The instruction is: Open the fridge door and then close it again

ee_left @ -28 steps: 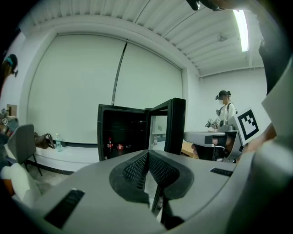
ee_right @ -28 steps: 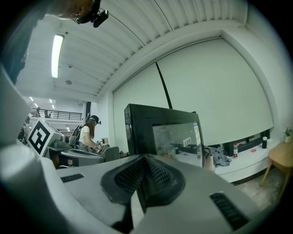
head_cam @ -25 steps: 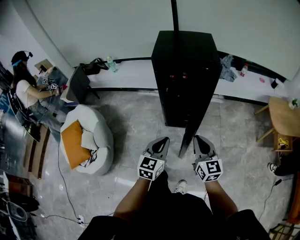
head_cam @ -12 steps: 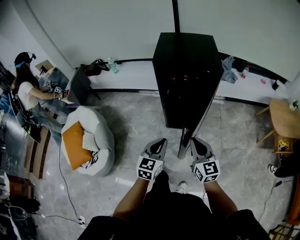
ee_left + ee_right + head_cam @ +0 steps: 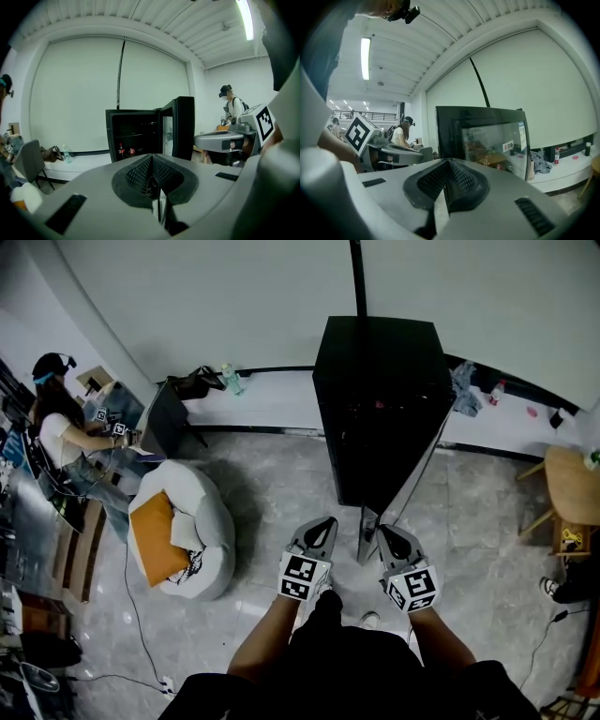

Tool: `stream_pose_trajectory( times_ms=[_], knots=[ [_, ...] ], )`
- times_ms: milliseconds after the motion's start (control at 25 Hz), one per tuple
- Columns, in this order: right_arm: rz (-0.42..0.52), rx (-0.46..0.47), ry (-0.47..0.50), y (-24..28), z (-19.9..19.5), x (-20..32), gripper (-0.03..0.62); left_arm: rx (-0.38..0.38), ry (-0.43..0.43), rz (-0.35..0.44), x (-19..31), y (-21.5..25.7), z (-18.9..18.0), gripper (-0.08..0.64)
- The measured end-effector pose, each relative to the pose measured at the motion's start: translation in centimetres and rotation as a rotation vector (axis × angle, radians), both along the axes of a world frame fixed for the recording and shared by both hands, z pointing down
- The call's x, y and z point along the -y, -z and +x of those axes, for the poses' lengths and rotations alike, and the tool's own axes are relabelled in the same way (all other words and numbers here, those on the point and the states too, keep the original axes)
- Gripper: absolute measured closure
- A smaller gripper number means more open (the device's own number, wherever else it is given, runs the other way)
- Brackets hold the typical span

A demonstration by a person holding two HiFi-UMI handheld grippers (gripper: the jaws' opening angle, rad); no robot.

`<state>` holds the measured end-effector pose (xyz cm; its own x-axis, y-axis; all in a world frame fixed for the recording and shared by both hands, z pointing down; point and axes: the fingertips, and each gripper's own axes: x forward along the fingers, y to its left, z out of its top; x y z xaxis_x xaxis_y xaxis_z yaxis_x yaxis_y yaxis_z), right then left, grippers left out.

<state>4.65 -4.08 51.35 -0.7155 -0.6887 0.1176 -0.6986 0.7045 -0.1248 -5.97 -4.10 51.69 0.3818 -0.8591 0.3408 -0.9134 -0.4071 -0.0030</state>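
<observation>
The left gripper and right gripper were closed on nothing, flanking the open fridge door; pushed with closed jaws, it could slip away or slam.

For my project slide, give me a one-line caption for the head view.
Person holding the left tongs and right tongs faces a black fridge with its door open.

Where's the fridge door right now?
Head view, centre: the fridge door stands open, swung out from the black fridge, its free edge between the left claw and right claw.
</observation>
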Motion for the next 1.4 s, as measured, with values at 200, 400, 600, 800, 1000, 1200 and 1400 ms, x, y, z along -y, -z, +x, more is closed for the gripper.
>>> stream_pose_trajectory(
  times_ms=[200, 400, 600, 800, 1000, 1200, 1400],
  knots=[
    [-0.002, 0.006, 0.029, 0.0, -1.3, 0.8, 0.583, -0.011, 0.029, 0.008, 1.2, 0.1, -1.3, 0.538],
    [-0.021, 0.024, 0.058, 0.0, -2.4, 1.5, 0.583, -0.033, 0.047, 0.015, 2.2, 0.2, -2.7, 0.538],
    [-0.018, 0.037, 0.079, 0.0, -3.7, 2.2, 0.583, -0.051, 0.073, 0.013, 3.2, -0.1, -4.3, 0.538],
    [0.006, 0.037, 0.100, 0.0, -5.2, 3.2, 0.583, -0.055, 0.100, 0.030, 4.8, 0.4, -6.0, 0.538],
    [0.032, 0.037, 0.121, 0.3, -6.8, 4.2, 0.583, -0.072, 0.118, 0.013, 6.0, -0.5, -7.7, 0.538],
    [0.059, 0.028, 0.146, 0.7, -8.3, 5.4, 0.583, -0.080, 0.125, -0.003, 7.1, -1.3, -8.9, 0.538],
    [0.067, 0.027, 0.141, 0.9, -9.3, 7.1, 0.583, -0.085, 0.126, 0.013, 8.7, -1.1, -9.9, 0.538]
  ],
)
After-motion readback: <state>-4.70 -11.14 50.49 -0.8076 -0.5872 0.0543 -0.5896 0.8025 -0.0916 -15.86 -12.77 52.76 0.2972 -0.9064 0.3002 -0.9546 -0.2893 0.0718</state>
